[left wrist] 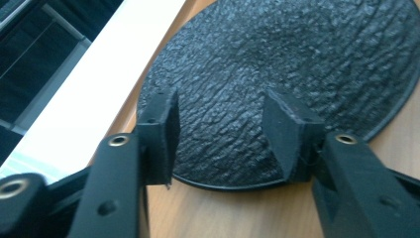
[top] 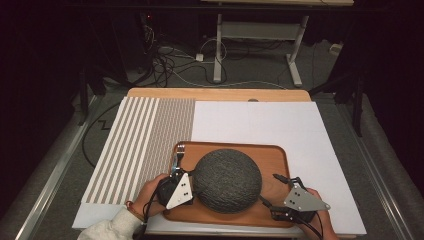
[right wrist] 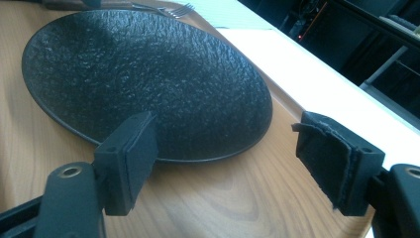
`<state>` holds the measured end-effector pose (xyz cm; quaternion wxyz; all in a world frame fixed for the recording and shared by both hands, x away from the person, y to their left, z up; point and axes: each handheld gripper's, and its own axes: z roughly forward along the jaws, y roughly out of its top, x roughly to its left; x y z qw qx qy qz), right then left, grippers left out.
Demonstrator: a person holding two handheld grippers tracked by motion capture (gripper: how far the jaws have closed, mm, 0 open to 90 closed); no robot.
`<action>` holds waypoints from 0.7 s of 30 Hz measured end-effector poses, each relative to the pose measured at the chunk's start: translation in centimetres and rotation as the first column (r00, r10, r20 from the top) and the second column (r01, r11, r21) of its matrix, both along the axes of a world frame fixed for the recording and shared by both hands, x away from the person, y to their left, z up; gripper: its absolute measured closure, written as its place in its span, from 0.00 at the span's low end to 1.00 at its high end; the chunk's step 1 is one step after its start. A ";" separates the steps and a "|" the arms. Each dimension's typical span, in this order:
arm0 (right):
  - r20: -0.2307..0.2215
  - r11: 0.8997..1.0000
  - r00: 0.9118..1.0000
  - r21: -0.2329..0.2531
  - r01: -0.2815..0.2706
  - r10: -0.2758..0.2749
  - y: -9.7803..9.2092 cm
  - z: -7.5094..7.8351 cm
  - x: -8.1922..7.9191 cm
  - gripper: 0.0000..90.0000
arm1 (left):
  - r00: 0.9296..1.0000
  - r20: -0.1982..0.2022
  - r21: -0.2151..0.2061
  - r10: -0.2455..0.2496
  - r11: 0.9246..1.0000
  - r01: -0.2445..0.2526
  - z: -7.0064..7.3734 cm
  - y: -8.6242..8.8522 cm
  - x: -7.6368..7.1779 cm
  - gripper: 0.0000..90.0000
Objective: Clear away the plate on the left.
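Left hand-held gripper sits at the near-left of the tray, jaws spread and released, nothing between them; in the left gripper view they straddle the plate's rim without gripping it. Fork lies on the tray's left edge just beyond it, beside the striped mat. Plate, dark and rough-textured, lies flat mid-tray on the table. Right hand-held gripper is at the near-right of the tray, jaws wide apart and released, one at the plate's edge, one off it over bare wood.
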<state>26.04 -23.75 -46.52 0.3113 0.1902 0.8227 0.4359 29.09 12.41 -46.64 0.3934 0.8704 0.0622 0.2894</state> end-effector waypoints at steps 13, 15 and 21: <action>-0.004 1.000 1.000 -0.002 -0.008 0.008 0.2 -0.1 -0.1 0.27 | 0.998 0.030 -0.037 0.057 0.998 -0.056 0.3 -0.1 1.2 0.31; -0.003 1.000 1.000 -0.002 -0.007 0.007 0.2 -0.1 -0.1 0.27 | 0.998 0.024 -0.038 0.064 0.997 -0.063 0.4 0.0 1.4 0.26; 0.006 1.000 1.000 0.003 0.000 -0.001 0.2 0.0 -0.1 0.26 | 0.995 0.030 -0.067 0.091 0.994 -0.089 0.9 0.8 1.6 0.25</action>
